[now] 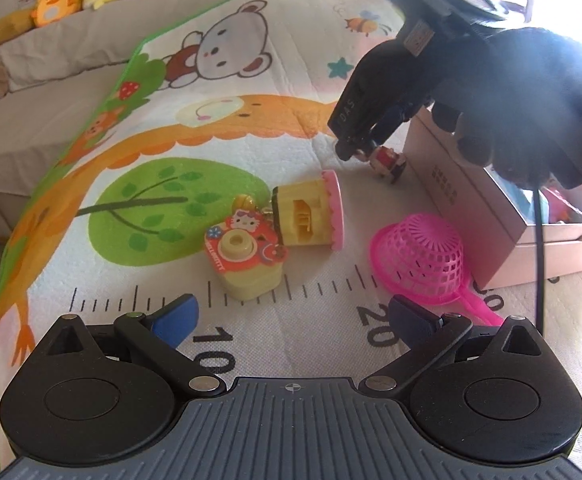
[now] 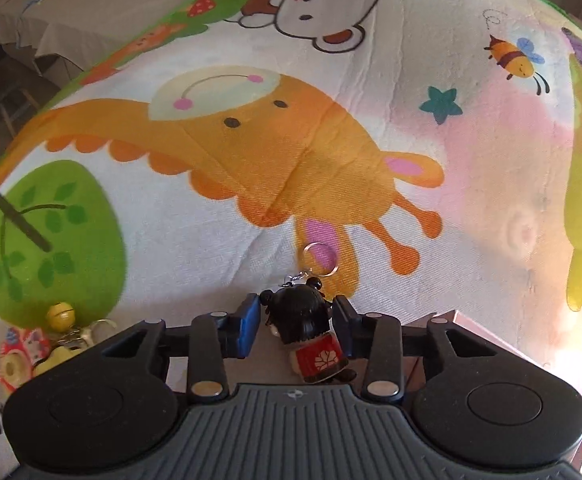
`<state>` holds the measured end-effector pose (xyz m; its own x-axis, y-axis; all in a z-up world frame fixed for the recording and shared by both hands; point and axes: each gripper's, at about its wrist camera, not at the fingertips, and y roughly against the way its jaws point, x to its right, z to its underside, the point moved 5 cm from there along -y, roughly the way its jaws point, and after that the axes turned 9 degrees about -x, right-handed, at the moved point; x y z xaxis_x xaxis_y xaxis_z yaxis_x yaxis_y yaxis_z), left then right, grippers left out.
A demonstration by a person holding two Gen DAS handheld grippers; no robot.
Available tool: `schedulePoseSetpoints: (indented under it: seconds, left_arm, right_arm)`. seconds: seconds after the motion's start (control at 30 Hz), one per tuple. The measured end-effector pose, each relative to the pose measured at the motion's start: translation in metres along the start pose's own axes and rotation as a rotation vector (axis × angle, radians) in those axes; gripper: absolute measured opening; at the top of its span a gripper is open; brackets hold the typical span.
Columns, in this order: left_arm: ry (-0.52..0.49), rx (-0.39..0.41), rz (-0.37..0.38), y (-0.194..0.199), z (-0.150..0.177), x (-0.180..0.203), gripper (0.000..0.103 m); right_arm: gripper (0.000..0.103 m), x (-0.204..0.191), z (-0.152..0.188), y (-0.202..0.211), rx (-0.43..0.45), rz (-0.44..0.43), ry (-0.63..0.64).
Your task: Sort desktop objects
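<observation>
left gripper [image 1: 291, 320] pitched down toward the mat, jaws spread wide, nothing between them. right gripper [image 2: 296, 322] tipped more steeply, seen from the left wrist view as a dark body gripped by a black-gloved hand [image 1: 531, 100], cable hanging off it. right jaws part open, pads standing just clear on both sides of a small doll keychain [image 2: 311, 336], no squeeze visible

Pretty bright daylight overall, big white glare blowing out the right side in both views, and fisheye bending at the edges.
</observation>
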<state>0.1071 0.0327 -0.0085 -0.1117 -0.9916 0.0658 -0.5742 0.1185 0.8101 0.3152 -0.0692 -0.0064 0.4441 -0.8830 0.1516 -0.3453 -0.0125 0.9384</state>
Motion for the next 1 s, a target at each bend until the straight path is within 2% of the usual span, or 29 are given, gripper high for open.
schedulePoseSetpoints:
  seconds: [0.1,0.2,0.23,0.37,0.4,0.47,0.53,0.6,0.67,0.77,0.83,0.9,0.97,1.0]
  left_arm:
    - [-0.012,0.008,0.002,0.007,0.001,0.005,0.103]
    - [-0.035,0.019,0.003,0.015,0.003,0.015,0.103]
    - [-0.043,0.021,0.002,0.017,0.003,0.019,0.103]
    - [-0.070,0.023,0.016,0.023,0.006,0.039,0.103]
    - [-0.076,0.020,0.030,0.024,0.008,0.046,0.103]
    - [-0.089,0.003,0.075,0.023,0.014,0.063,0.103]
    - [-0.117,-0.016,0.115,0.019,0.020,0.084,0.103]
    - [-0.151,-0.032,0.117,0.011,0.023,0.105,0.103]
    - [-0.183,-0.033,0.094,0.003,0.022,0.120,0.103]
    - [-0.228,-0.019,0.023,-0.008,0.020,0.133,0.103]
    - [-0.259,-0.012,-0.036,-0.011,0.021,0.135,0.103]
    - [-0.281,-0.013,-0.070,-0.012,0.022,0.133,0.103]
    - [-0.290,-0.009,-0.101,-0.010,0.024,0.125,0.103]
    - [-0.294,-0.001,-0.120,-0.009,0.026,0.119,0.103]
  right_arm:
    - [0.038,-0.006,0.018,0.037,0.068,-0.082,-0.019]
    - [0.038,-0.002,0.053,0.082,0.141,-0.192,-0.046]
    - [0.038,0.001,0.071,0.099,0.170,-0.224,-0.055]
    - [0.037,0.020,0.143,0.141,0.234,-0.260,-0.111]
    - [0.029,0.026,0.162,0.147,0.236,-0.271,-0.133]
    - [0.013,0.037,0.198,0.150,0.225,-0.272,-0.178]
    - [0.013,0.048,0.229,0.146,0.220,-0.257,-0.212]
    - [0.013,0.055,0.252,0.135,0.210,-0.230,-0.242]
    - [0.013,0.064,0.269,0.122,0.206,-0.221,-0.288]
    - [0.014,0.072,0.284,0.111,0.232,-0.182,-0.323]
    - [0.021,0.072,0.286,0.117,0.287,-0.134,-0.299]
    - [0.046,0.070,0.279,0.127,0.362,-0.116,-0.266]
    - [0.065,0.067,0.265,0.136,0.426,-0.136,-0.236]
    - [0.069,0.064,0.257,0.138,0.445,-0.148,-0.230]
